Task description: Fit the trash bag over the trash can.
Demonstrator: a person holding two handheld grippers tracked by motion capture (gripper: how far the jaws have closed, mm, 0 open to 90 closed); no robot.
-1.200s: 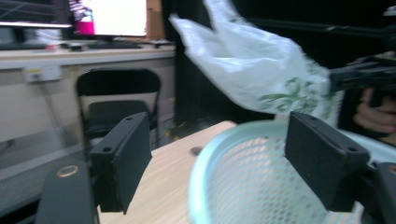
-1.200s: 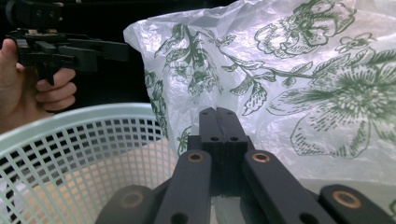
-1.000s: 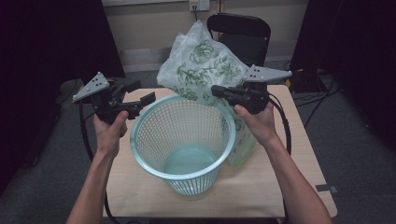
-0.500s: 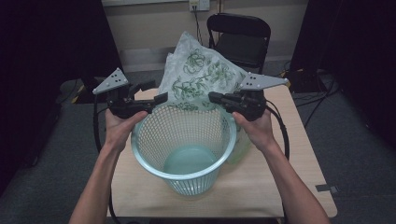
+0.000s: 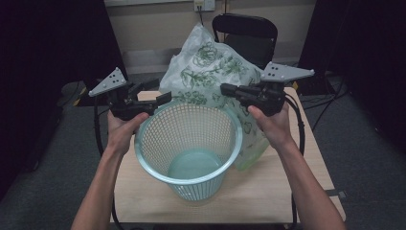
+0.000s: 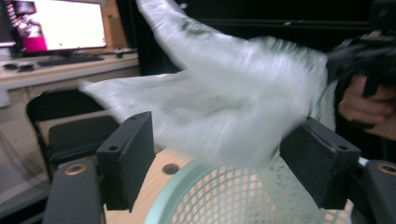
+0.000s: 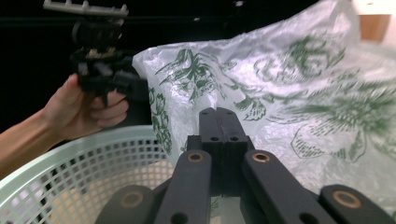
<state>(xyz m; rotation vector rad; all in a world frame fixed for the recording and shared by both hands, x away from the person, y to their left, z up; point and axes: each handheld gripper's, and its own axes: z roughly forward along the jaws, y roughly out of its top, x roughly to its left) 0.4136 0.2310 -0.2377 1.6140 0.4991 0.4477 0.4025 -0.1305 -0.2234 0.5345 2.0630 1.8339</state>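
Lining the basket (image 5: 191, 143): right gripper (image 5: 229, 89) clamps the bag (image 5: 206, 72) — left gripper (image 5: 160, 98), jaws apart, should catch the opposite edge.

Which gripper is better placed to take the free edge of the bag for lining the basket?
Left, probably. The left gripper has open jaws at the basket rim, facing the plastic bag. The right gripper is shut, apparently pinching the bag's other side.

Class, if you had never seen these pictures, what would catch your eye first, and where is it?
The billowing white plastic bag with green flower print, raised behind the basket. Next, the pale green mesh waste basket standing mid-table. The right tool is shut on the bag's edge; the left tool is open by the basket's rim.
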